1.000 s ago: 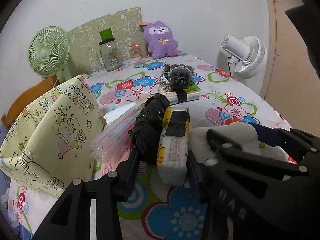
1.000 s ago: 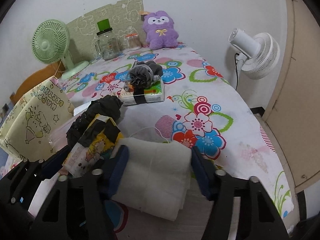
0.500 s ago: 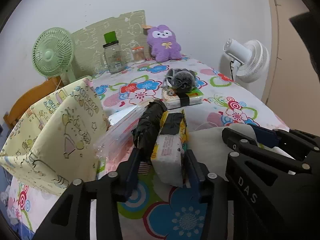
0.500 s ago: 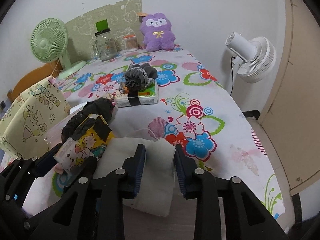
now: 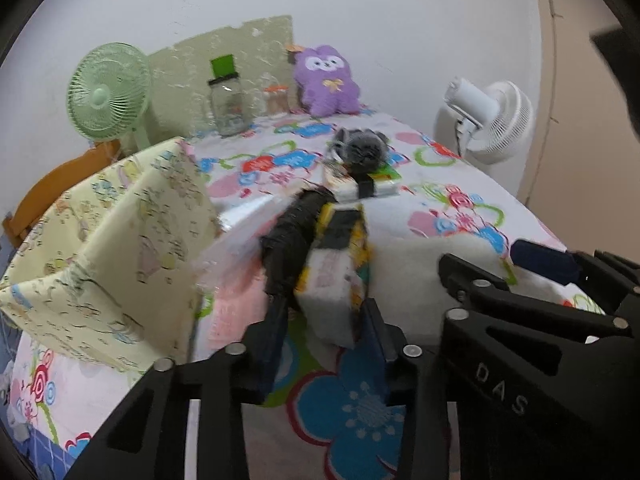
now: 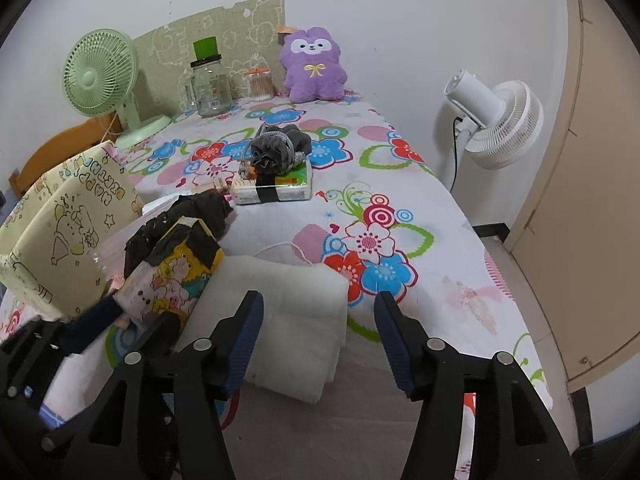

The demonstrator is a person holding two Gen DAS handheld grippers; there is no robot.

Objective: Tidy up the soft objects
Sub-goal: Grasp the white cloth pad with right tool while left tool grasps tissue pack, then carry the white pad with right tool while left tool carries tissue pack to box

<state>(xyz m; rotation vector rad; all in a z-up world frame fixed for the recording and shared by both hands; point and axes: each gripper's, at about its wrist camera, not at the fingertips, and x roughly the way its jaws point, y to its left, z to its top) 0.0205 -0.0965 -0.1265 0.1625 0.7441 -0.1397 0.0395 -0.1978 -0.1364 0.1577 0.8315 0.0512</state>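
My left gripper (image 5: 326,322) is shut on a tissue pack with a cartoon wrapper (image 5: 334,276), which also shows in the right wrist view (image 6: 168,280). My right gripper (image 6: 320,332) is open and empty, just above a folded white cloth (image 6: 280,308) that lies flat on the flowered bedsheet (image 6: 400,208). The cloth also shows in the left wrist view (image 5: 420,260). A black folded umbrella (image 6: 176,220) lies beside the tissue pack. A grey scrunchy ball (image 6: 276,152) rests on a second tissue pack (image 6: 276,192) farther back.
A yellow patterned fabric bin (image 6: 60,232) stands at the left. A purple plush toy (image 6: 312,66), a glass jar (image 6: 210,84) and a green fan (image 6: 100,74) stand at the back. A white fan (image 6: 496,124) stands off the right edge.
My right gripper was shut on the white cloth and has opened and let it go. My left gripper has closed in on the tissue pack and lifted slightly.
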